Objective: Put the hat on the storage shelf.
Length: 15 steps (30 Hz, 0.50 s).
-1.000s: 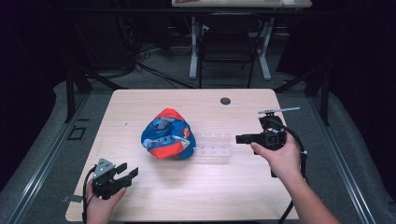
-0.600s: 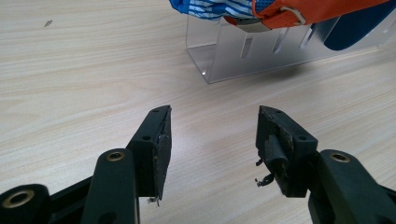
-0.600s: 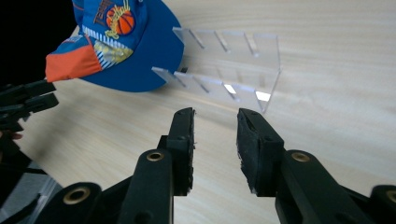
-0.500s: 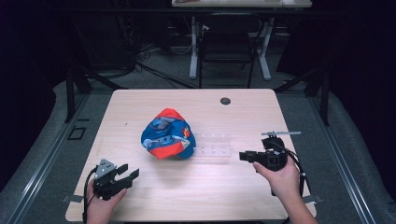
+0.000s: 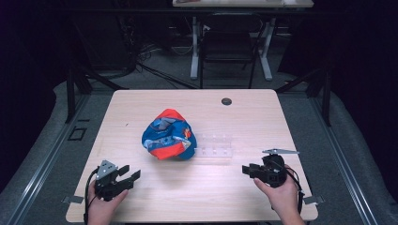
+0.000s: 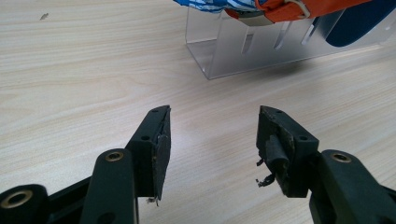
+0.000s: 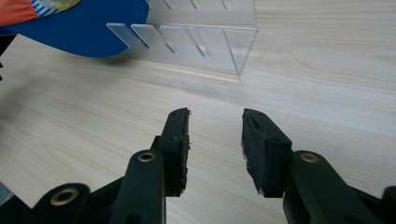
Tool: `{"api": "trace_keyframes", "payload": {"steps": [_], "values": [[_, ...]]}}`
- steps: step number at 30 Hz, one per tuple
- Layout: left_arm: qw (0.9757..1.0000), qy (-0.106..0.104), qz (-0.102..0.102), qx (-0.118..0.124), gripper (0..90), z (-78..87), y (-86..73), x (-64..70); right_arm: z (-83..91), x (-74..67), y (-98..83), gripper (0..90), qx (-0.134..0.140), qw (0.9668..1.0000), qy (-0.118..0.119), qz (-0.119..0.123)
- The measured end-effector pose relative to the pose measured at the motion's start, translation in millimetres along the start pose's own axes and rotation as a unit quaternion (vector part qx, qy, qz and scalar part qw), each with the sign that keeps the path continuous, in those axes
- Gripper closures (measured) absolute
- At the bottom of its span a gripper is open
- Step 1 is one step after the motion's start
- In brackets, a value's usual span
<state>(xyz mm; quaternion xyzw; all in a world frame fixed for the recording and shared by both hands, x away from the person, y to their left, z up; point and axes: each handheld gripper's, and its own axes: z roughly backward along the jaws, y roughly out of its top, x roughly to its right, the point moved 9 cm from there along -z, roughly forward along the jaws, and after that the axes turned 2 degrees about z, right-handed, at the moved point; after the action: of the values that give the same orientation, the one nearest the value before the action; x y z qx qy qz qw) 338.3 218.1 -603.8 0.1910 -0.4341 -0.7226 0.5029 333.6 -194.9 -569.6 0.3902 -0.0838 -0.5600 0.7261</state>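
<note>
Left tool (image 5: 127, 174): held by a hand at the desk's 7 o'clock corner, jaws spread apart with nothing between them; in the left gripper view (image 6: 212, 135) bare wood shows through the gap.
Right tool (image 5: 247, 169): held at the desk's 5 o'clock corner, aimed toward 9 o'clock; its jaws have just been opening and stand apart, nothing between them, as the right gripper view (image 7: 215, 140) shows.
Cap (image 5: 168, 135): blue, orange and white fabric cap near the desk's middle, slightly toward 9 o'clock, resting against and partly over the clear rack's end.
Clear rack (image 5: 215, 146): transparent slotted plastic holder lying at the cap's 3 o'clock side, touching it; in the left gripper view (image 6: 261, 46) the cap's strap overhangs its top, and in the right gripper view (image 7: 205, 39) the blue brim (image 7: 88, 30) covers its near end.
Desk (image 5: 281, 122): light wood top, with a dark round grommet (image 5: 226, 101) toward 1 o'clock, well apart from both tools.
</note>
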Motion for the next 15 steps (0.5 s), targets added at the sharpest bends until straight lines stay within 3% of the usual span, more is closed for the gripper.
{"api": "trace_keyframes", "payload": {"steps": [2,3,7,15], "values": [[1.0000,0.000,0.003,0.003,45.5,-0.4,0.3,-0.4,-0.2,0.8,-1.3,60.3,0.002,1.0000,-0.004,0.001],[1.0000,0.001,0.003,0.003,45.4,-0.7,0.0,-1.1,-1.1,3.2,-4.2,59.0,0.011,0.9998,-0.008,0.014],[1.0000,0.002,0.003,0.000,45.4,-1.0,-0.6,-1.7,-2.2,4.6,-8.7,58.3,0.023,0.9996,-0.007,0.015],[1.0000,0.001,0.004,0.000,45.0,-2.7,-1.2,-2.4,-9.6,13.2,-24.6,56.7,0.019,0.9997,-0.007,0.015]]}}
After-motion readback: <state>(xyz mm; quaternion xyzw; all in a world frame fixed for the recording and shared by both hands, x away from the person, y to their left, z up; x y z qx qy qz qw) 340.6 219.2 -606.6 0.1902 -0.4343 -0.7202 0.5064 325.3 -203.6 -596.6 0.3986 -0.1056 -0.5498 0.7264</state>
